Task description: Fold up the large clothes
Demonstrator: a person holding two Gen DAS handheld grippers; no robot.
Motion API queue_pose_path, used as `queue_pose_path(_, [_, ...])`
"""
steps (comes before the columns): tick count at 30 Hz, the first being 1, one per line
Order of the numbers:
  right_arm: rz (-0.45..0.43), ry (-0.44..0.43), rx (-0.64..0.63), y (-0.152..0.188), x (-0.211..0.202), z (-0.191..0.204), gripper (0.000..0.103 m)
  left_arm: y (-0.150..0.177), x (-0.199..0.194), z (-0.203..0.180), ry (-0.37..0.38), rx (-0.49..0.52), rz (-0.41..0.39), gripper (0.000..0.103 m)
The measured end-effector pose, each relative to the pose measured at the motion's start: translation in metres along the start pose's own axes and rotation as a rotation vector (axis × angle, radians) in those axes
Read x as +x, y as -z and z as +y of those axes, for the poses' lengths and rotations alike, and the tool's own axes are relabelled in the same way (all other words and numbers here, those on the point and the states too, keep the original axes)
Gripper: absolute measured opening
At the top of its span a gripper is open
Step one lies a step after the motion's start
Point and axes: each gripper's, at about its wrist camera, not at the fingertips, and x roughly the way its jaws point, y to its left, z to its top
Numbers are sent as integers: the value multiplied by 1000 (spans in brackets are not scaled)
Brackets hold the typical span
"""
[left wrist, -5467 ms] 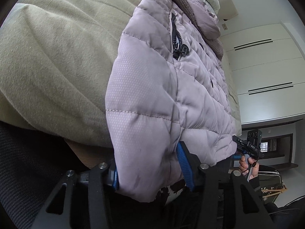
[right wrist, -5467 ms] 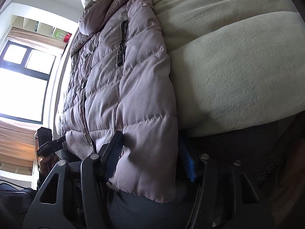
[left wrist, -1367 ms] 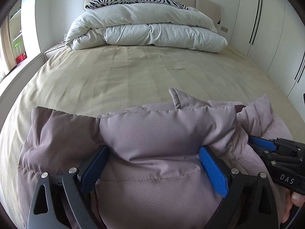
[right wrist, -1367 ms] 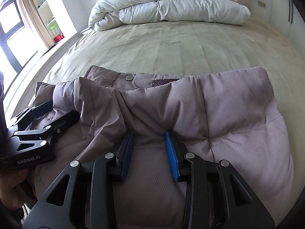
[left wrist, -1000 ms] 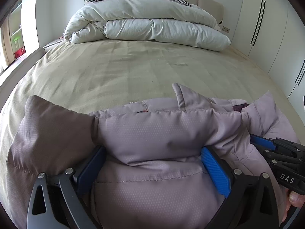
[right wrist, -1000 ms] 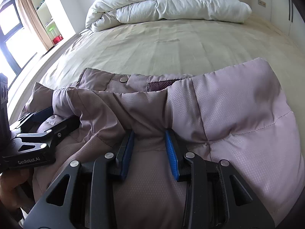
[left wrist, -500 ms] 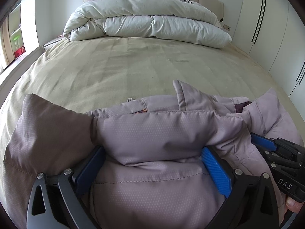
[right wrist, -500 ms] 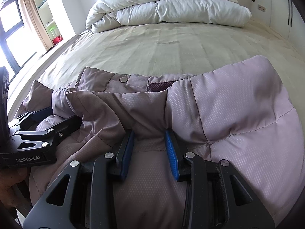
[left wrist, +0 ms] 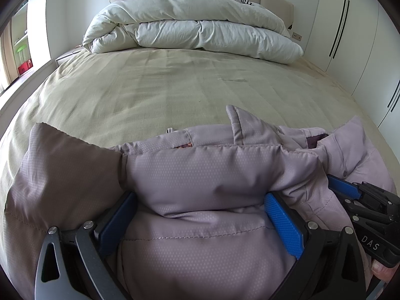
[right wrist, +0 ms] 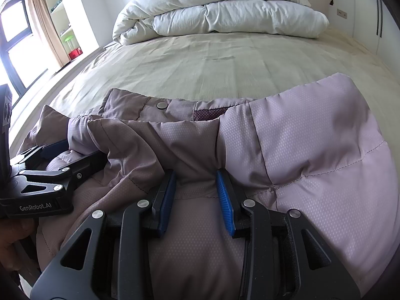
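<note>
The quilted lilac jacket point(left wrist: 200, 175) is lying bunched at the near end of the bed point(left wrist: 175, 87), its far edge doubled into a thick roll. The left gripper point(left wrist: 200, 215) is straddling that roll with its jaws set wide — padding is filling the gap, and both blue pads appear to be pressing into it, though the fabric is hiding the contact lines. The right gripper point(right wrist: 196, 195) is pinching a narrower ridge of the same jacket, jaws drawn in to a small gap with cloth squeezed between them. Both are gripping side by side along one edge, probably so the fold carries across evenly — a single hold would let the bulky padding sag. The white duvet point(left wrist: 190, 30) is sitting well apart at the headboard, leaving open sheet beyond the jacket.
</note>
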Motion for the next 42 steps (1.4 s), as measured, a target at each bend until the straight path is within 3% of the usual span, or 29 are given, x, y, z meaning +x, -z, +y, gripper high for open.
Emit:
queue_pose_path(6, [3, -40, 17, -3, -8, -4, 33, 5, -46, 9, -2, -50, -28, 100])
queue_pose_path(9, [22, -70, 47, -9, -25, -5, 34, 11, -86, 22, -47, -78, -105, 100])
queue_pose_path(11, [-15, -114, 66, -16, -46, 0, 34, 13, -107, 31, -76, -94, -157, 100])
queue_pose_path(14, [-68, -118, -24, -34, -71, 28, 34, 13, -121, 40, -143, -76, -191, 100])
queue_pose_path(17, [-31, -118, -121, -49, -66, 63, 34, 14, -107, 47, -171, -59, -138, 101])
queue_pose_path(20, [57, -74, -150, -55, -33, 80, 34, 24, -84, 60, -183, -84, -74, 101])
queue_pose_path(24, [116, -134, -44, -58, -2, 63, 33, 31, -74, 76, -131, -137, -60, 103])
queue_pose_path(26, [134, -176, 33, -60, 9, 46, 39, 29, -66, 81, -107, -152, -41, 103])
queue_pose_path(29, [134, -244, 119, -58, 22, 28, 39, 26, -54, 82, -90, -163, -19, 103])
queue_pose_path(36, [100, -257, 122, -48, 33, 23, 39, 28, -36, 86, -52, -185, -23, 103])
queue_pose_path(39, [106, -234, 111, -50, 30, 28, 39, 28, -38, 88, -40, -192, -12, 103])
queue_pose_path(42, [88, -151, 82, -53, 1, 40, 42, 27, -52, 88, -55, -201, -3, 102])
